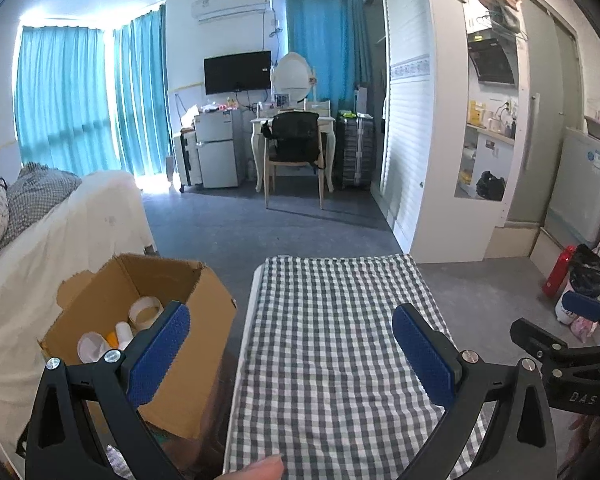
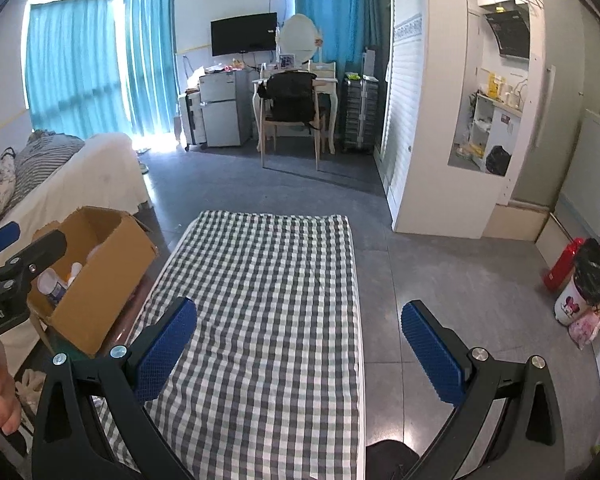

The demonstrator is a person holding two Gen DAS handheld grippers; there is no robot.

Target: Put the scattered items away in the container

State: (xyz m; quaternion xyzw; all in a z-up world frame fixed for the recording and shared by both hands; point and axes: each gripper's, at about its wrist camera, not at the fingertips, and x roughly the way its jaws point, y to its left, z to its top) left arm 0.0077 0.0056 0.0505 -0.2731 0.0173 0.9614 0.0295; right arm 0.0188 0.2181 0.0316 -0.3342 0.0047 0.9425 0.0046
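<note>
Checked tablecloth (image 2: 268, 300); cardboard box (image 1: 204, 340) with tape roll (image 1: 145, 311), cups; both grippers (image 1: 292, 350) (image 2: 300, 346) agape.

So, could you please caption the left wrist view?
Open left gripper over checked cloth, beside cardboard box holding tidied items.

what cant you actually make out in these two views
- Bottom of the brown cardboard box: the left tongs cover part of it in the left wrist view; the near wall hides most contents in the right wrist view.
- Near end of the grey-checked tablecloth: cut off by the bottom edge.
- Dressing-table clutter: too small.
</note>
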